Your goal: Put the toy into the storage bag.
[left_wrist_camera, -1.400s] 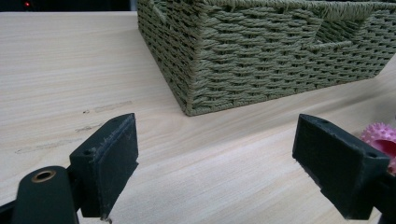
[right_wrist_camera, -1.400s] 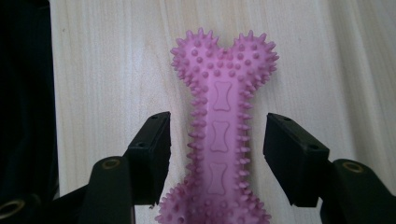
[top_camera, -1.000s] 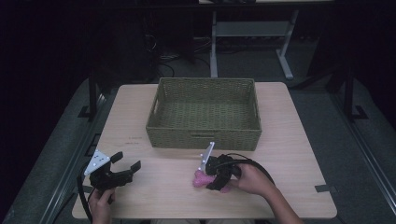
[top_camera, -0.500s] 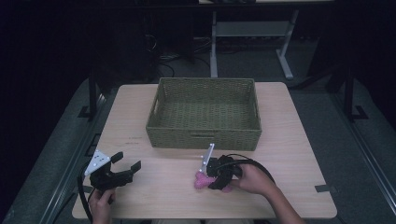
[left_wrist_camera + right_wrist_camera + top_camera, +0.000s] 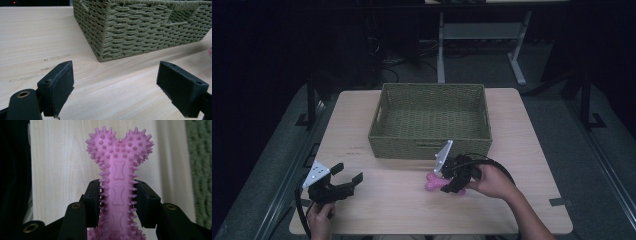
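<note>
- Two hand-held grippers are recorded at the near edge of a light wooden table [image 5: 532,130], one in each of a person's hands.
- Left gripper [image 5: 348,173]: held low at the near left corner of the table by the left hand [image 5: 319,216]. In the left gripper view its two black jaws are seen spread wide apart, with bare tabletop between them and nothing gripped. A grey three-cornered plate is carried on top, and a black cable is looped below it.
- Right gripper [image 5: 447,186]: held by the right hand [image 5: 493,181] at the near middle of the table, just in front of the basket. Its jaws are closed against the two sides of the toy's shaft, as seen in the right gripper view.
- Pink bone-shaped toy [image 5: 119,182]: rubber, covered in small spikes, with small bone outlines embossed along the shaft. The knobbed end is seen projecting beyond the jaws. In the high view it is placed just near of the basket's front wall; whether it rests on the table or is lifted clear cannot be told.
- Green woven basket [image 5: 381,120]: rectangular, with handle slots, set at the middle of the table. Its near corner is seen ahead of the left gripper.
</note>
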